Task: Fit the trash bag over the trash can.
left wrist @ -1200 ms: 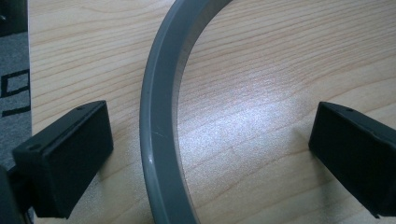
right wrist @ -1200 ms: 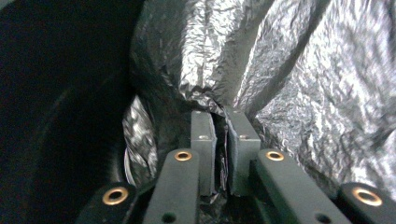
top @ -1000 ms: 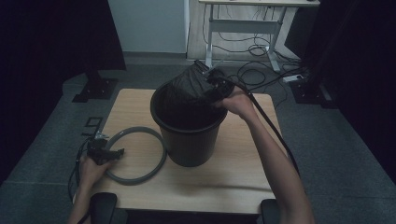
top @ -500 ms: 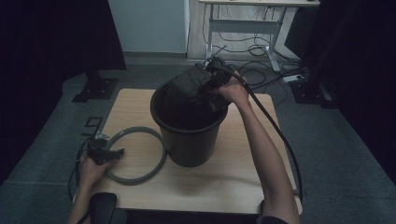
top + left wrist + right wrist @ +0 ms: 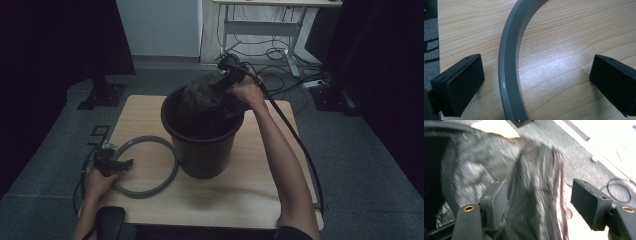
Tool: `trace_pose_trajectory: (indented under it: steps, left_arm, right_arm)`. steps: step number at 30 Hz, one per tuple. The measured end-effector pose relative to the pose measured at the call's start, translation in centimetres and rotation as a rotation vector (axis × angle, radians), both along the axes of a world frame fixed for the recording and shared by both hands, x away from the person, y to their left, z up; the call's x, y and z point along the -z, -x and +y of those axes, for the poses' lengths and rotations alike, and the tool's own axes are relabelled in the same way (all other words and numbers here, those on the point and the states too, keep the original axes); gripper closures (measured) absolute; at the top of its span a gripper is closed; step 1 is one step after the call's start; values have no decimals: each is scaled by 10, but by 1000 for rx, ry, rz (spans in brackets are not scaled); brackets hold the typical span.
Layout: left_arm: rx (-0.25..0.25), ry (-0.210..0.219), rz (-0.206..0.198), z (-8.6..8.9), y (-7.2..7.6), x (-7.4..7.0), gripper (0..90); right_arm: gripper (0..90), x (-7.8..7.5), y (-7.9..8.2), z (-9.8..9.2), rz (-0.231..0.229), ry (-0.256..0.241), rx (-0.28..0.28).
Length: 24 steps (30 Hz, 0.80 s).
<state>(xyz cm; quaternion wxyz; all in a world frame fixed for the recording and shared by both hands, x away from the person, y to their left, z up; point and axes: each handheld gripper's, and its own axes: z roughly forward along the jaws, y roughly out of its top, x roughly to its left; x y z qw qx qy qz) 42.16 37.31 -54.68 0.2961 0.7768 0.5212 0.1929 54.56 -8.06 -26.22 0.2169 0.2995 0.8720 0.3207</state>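
Note:
A black bucket (image 5: 202, 150) stands mid-table with a black plastic bag (image 5: 200, 97) bulging above its rim. My right gripper (image 5: 229, 74) hovers over the bucket's far rim. In the right gripper view a bunched fold of the bag (image 5: 536, 195) rises between the open jaws of the right gripper (image 5: 539, 202); the left jaw is against it and the right jaw stands off it. A grey ring (image 5: 145, 167) lies flat on the table to the left of the bucket. My left gripper (image 5: 116, 164) rests open at the ring's left side, its jaws straddling the ring's band (image 5: 507, 70).
The wooden table (image 5: 235, 195) has bare room in front of and right of the bucket. A cable trails from the right gripper along the arm to the table's right edge. A desk frame and floor cables lie beyond the far edge.
The right hand and its gripper have moved up and toward the far rim, and the bag now bulges higher above the bucket. The left gripper and ring have stayed put.

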Motion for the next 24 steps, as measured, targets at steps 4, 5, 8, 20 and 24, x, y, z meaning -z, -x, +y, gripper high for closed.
trace_pose_trajectory:
  steps: [4,5,8,20,24]
  left_arm:
    - [0,0,0,0,0,0,0]
    - [0,0,0,0,0,0,0]
    - [0,0,0,0,0,0,0]
    - [3,-1,-1,0,0,0,0]
    - [3,-1,-1,0,0,0,0]
  right_arm:
    - [229,3,-8,20,-7,-8,-52]
    - [198,6,-11,25,-2,-1,-48]
    - [189,18,-20,37,11,31,-58]
    - [591,32,-28,29,129,154,-5]
    - [602,31,-18,4,143,135,39]
